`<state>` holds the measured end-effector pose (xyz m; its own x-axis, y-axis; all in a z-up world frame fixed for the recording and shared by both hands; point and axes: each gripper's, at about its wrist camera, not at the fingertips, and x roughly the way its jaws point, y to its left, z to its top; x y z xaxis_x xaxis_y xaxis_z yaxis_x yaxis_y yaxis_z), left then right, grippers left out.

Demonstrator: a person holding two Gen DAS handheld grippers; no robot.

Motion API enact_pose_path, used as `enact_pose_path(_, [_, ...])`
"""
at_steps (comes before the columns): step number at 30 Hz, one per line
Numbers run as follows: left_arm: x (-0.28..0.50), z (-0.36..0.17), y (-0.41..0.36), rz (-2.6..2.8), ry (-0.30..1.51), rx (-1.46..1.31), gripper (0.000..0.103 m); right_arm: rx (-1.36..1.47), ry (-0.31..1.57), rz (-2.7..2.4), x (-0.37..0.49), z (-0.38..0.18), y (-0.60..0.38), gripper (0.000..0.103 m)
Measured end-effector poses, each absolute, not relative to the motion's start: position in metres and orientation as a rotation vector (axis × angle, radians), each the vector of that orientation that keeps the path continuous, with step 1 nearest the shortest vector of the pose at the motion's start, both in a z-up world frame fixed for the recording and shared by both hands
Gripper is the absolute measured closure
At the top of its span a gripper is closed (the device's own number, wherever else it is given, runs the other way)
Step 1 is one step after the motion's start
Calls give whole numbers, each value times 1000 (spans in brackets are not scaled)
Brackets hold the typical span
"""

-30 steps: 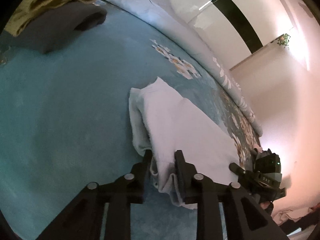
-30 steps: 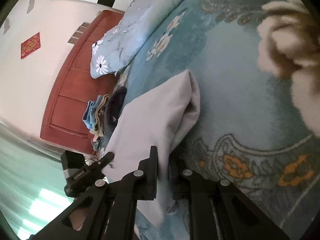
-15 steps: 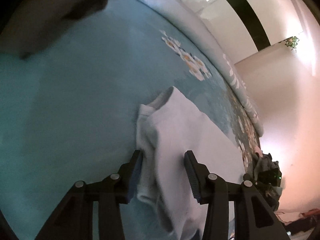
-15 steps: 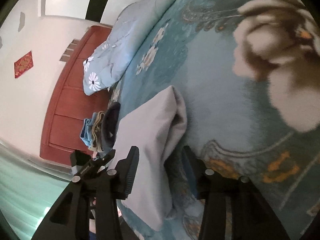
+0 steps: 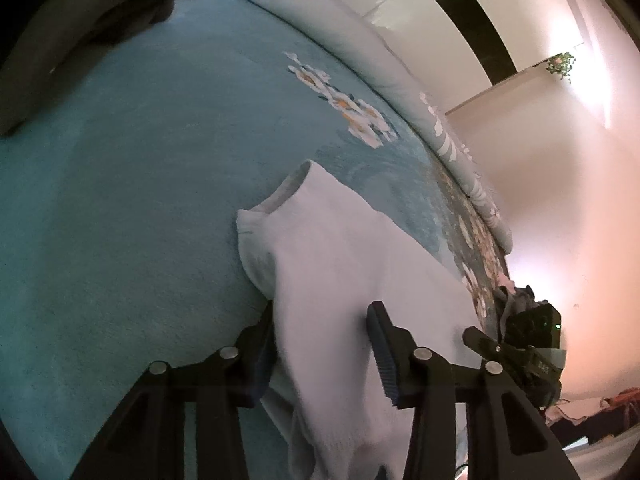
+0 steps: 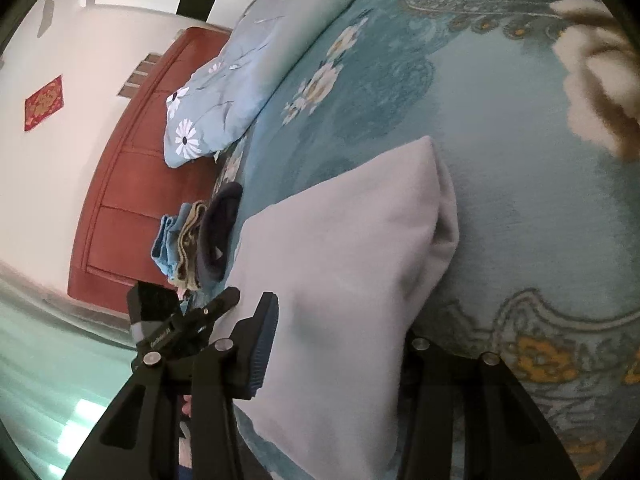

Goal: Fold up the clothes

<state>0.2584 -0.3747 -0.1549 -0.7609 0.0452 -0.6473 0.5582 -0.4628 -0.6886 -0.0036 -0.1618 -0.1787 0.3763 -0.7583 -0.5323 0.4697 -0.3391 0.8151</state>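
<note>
Your left gripper [image 5: 322,336] has its jaws about halfway apart and closing a bit right now, with the white shirt [image 5: 344,280] lying between them. The left finger [image 5: 262,344] sits right at the shirt's folded edge, the right one [image 5: 382,344] rests on top of the cloth, but neither pad is pinching it as far as I can see.

Same deal on your right gripper [image 6: 340,340]: jaws roughly half open, shirt [image 6: 344,248] bulging up between them. The left finger [image 6: 264,340] is just beside the cloth; the right finger is mostly hidden behind the fold, so I can't tell if it touches.

The shirt itself is folded and lying flat on the bed [image 5: 120,200], on the teal flowered cover. Collar end points away from your left gripper. A stack of folded clothes [image 6: 200,236] sits further up the bed near the pillow [image 6: 224,92], well apart from the shirt.

Compared to a second ago: both sets of jaws were clamped on the shirt's edge then, with the fabric bunched up between the pads. Now you've let go with both and the shirt has settled flatter. The left camera also sits a little closer in, so the dark garment [image 5: 80,28] is pushed further into the top corner.
</note>
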Motion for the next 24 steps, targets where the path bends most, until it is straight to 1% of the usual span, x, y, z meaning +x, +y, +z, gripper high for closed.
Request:
enact_pose_path(1, [260, -156, -374, -2277, 1419, 864, 70, 1438, -283, -1287, -4, -179, -162, 64])
enact_pose_path(2, [261, -156, -375, -2276, 1434, 852, 74, 1441, -287, -1290, -3, -180, -162, 69])
enact_pose_path(4, [262, -155, -373, -2282, 1446, 831, 84, 1447, -296, -1294, -3, -181, -162, 85])
enact_pose_path(5, [263, -154, -372, -2289, 1444, 823, 86, 1450, -299, -1295, -4, -181, -162, 87])
enact_pose_path(7, [262, -149, -367, -2306, 1407, 823, 88, 1457, -305, -1296, -4, -181, -161, 88])
enact_pose_path(12, [263, -133, -364, -2364, 1373, 802, 90, 1448, -287, -1316, -1, -167, -161, 93])
enact_pose_path(18, [279, -111, -365, -2442, 1332, 750, 90, 1381, -236, -1345, 14, -131, -169, 93])
enact_pose_path(24, [318, -81, -388, -2485, 1303, 630, 90, 1315, -189, -1328, 41, -94, -196, 93])
